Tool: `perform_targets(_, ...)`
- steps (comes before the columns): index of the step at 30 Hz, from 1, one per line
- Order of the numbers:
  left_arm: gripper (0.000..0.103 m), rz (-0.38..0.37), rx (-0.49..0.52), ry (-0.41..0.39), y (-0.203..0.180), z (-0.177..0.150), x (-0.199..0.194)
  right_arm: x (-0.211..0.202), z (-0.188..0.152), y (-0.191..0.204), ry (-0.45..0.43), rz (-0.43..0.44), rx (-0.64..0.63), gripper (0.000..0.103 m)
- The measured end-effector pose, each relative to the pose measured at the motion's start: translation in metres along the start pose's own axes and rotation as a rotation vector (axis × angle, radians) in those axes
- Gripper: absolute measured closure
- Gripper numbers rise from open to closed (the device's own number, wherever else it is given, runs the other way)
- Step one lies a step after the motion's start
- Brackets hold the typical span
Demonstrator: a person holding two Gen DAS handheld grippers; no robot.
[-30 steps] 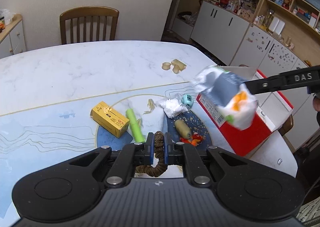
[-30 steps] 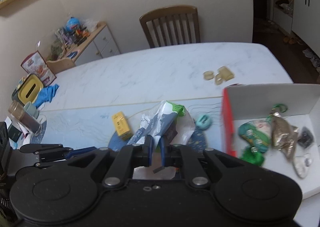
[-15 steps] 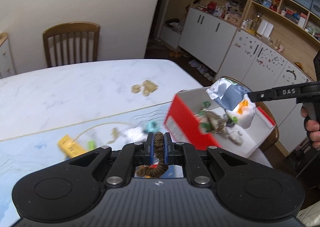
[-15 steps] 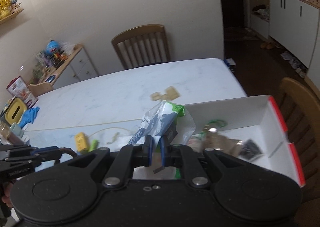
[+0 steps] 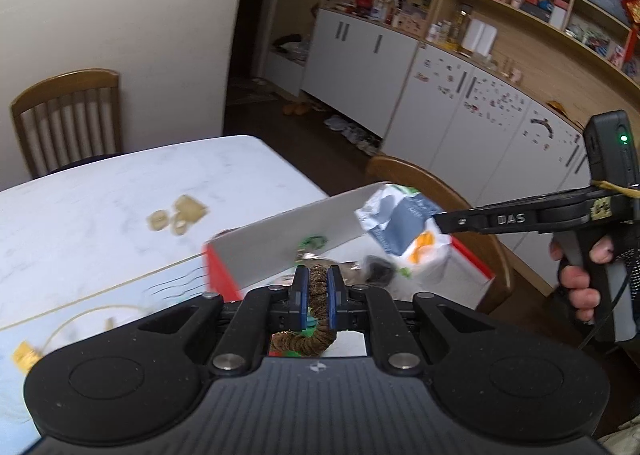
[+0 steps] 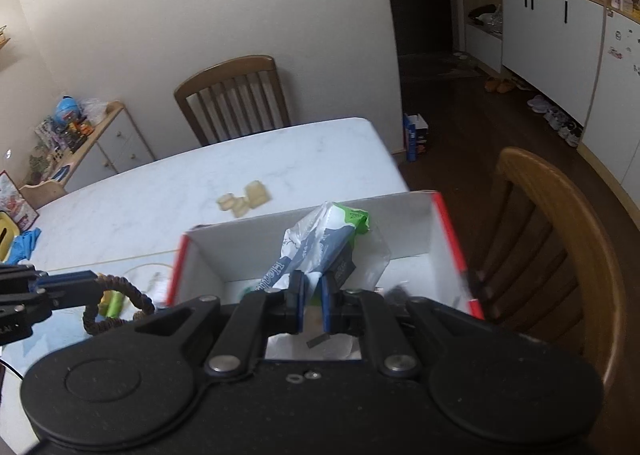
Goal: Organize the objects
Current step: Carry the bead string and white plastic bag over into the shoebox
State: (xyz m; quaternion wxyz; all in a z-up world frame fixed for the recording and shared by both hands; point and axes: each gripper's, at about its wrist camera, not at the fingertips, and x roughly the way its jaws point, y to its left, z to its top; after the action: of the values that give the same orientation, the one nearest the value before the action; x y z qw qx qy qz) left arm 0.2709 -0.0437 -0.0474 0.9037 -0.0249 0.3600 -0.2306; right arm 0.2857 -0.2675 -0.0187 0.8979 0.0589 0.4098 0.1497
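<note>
The red-and-white box (image 6: pixel 448 231) sits at the table's near right corner, open at the top. It already holds several small items, blurred here: something green, something dark and something crinkled.

Your right gripper (image 6: pixel 311 295) has its fingers clamped on a plastic packet (image 6: pixel 320 247) printed in grey, white and green. In the right wrist view the packet hangs over the box's open interior. It is ready for release.

Your left gripper (image 5: pixel 317 295) has its fingers clamped on a brown braided ring (image 5: pixel 316 319). In the right wrist view this gripper is still left of the box's red wall, over the blue-patterned mat (image 5: pixel 120 295). It needs to come further across before letting go.

Done, as far as can be judged: a handful of items boxed and two more in hand.

Left on the table (image 6: pixel 200 175):
- a yellow box (image 5: pixel 25 355) at the mat's left edge;
- a green stick (image 6: pixel 114 303) beside the ring;
- three pale tan pieces (image 6: pixel 244 199) on the bare marble, beyond the box.

Other small items on the mat are too blurred to identify. Expect further trips.

A wooden chair (image 6: pixel 560 255) stands just beside the box's far side; keep your right hand (image 5: pixel 580 279) clear of its backrest.
</note>
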Motion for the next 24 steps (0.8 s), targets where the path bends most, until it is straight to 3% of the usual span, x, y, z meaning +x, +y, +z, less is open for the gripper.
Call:
perform_targets(13, 0.094, -0.040, 0.036, 0.165, -0.052, -0.002, 0.089, 0.025, -0.003, -0.046, 0.050, -0.021, -0.042, 0.096)
perform_targets(24, 0.094, 0.016, 0.023, 0.292, -0.061, -0.012, 0.150, 0.055, -0.001, -0.046, 0.095, 0.020, -0.159, 0.096)
